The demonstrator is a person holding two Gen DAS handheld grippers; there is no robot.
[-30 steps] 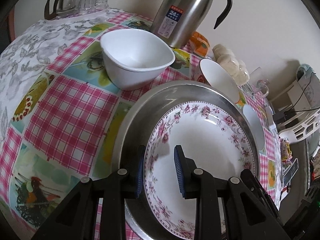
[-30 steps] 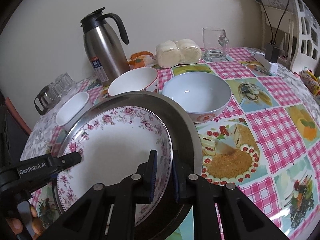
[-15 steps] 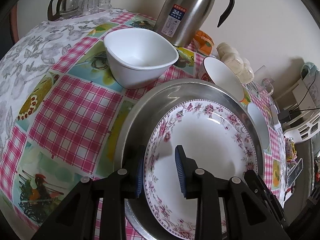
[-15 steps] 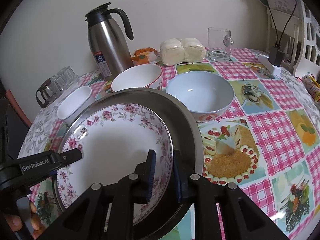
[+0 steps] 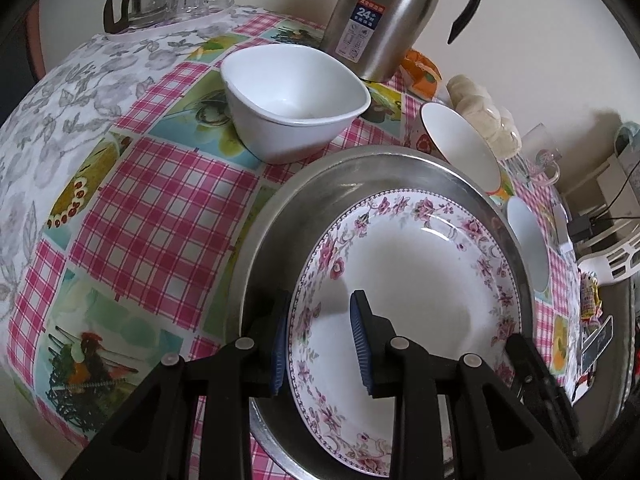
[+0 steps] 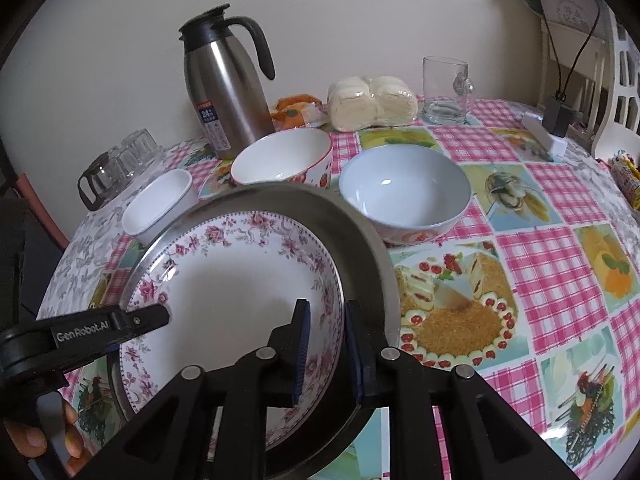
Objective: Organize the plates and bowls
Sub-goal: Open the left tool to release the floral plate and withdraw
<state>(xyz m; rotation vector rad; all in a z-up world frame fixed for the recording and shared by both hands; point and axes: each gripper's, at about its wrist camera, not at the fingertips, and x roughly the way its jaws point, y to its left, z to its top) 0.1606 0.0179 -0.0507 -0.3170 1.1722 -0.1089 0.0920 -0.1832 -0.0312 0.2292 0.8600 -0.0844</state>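
- The floral plate [image 5: 420, 280] lies inside the steel tray [image 5: 304, 196], and the tray sits on the bench [image 5: 152, 208] under a pink-checked cloth with food pictures.
- My left tongs [image 5: 320, 338] straddle the plate's near rim: one blue pad is outside the rim over the tray, the other is inside over the white well. There is a gap at the inner pad, so I read them as partly open and not clamping.
- My right tongs [image 6: 325, 350] straddle the opposite rim of the same plate, one pad inside and one between plate and tray wall. Their jaws are opening, with the rim between them and the pads no longer pressing.
- In the right wrist view, the left tongs' dark finger reaches over the plate's left edge, and fingers of the person's hand [image 6: 36, 436] show at the bottom corner.
- Beyond the tray stand a white squarish bowl [image 5: 294, 100], a red-rimmed bowl [image 6: 282, 158] and a pale blue bowl [image 6: 404, 194].
- Further back stand a steel thermos jug [image 6: 224, 88], a glass mug [image 6: 444, 90], wrapped buns [image 6: 372, 100] and a small glass pot [image 5: 138, 0] with tumblers.
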